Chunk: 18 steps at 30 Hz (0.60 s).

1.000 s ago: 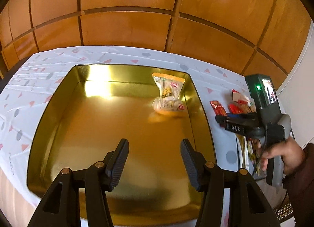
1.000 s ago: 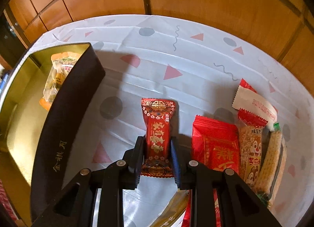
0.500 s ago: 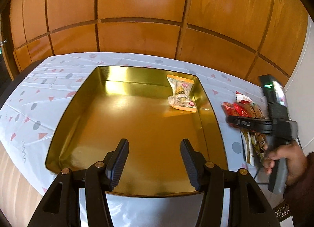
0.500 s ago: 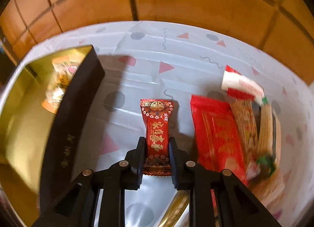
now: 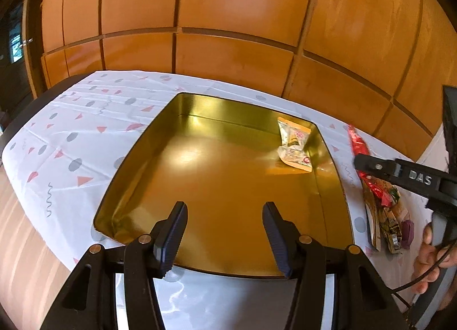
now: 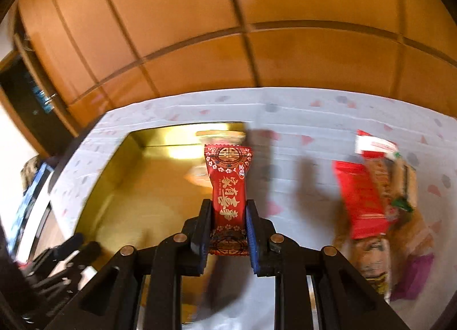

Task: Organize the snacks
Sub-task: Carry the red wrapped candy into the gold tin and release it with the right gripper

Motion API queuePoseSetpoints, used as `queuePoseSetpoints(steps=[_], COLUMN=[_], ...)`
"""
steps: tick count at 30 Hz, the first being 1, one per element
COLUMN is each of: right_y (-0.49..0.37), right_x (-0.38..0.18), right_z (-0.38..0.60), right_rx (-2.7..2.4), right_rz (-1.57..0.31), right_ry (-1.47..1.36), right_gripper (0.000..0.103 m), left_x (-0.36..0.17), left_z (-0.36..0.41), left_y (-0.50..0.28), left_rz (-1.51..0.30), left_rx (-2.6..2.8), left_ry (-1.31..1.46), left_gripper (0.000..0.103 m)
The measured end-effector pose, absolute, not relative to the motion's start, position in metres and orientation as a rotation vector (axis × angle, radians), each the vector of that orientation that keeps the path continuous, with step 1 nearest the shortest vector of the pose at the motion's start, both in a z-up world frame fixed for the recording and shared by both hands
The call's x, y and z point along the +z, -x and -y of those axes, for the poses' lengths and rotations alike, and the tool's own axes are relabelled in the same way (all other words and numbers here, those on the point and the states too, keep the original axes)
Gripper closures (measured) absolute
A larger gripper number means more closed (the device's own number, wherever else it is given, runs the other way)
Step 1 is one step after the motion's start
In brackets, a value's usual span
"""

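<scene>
Right gripper clamped on the red candy packet, its long axis running straight out along the fingers, off the cloth; the gold tin lies ahead and left, so the drop looks like a leftward carry. Left gripper hovers wide open, empty, over the tin's near edge

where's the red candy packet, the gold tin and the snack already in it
red candy packet (image 6: 228, 187), right wrist view, printed middle of wrapper
gold tin (image 5: 228, 187), left wrist view, bare floor
orange-edged snack packet (image 5: 294, 144), left wrist view, centre of wrapper
</scene>
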State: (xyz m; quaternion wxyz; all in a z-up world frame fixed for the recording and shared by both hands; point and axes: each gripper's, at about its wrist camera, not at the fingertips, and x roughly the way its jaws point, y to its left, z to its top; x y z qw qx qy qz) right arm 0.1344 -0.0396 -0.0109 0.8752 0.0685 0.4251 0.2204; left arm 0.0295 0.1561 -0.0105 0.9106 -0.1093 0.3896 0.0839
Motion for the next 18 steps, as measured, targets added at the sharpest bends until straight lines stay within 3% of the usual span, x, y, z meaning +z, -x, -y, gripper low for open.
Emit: queuePoseSetpoints(steps=[8, 18], right_y=[-0.147, -0.129], right_x=[-0.027, -0.021], right_z=[-0.005, 0.029], right_rx=[0.482, 0.416], right_rz=[-0.955, -0.9], right_ry=[-0.153, -0.131], right_gripper=[0.072, 0.072], left_x=[-0.014, -0.016], left_z=[-0.16, -0.148], left_y=[-0.026, -0.029], left_rz=[-0.801, -0.804], left_rx=[0.177, 0.147], left_ry=[0.22, 0.195], left_gripper=[0.048, 0.048])
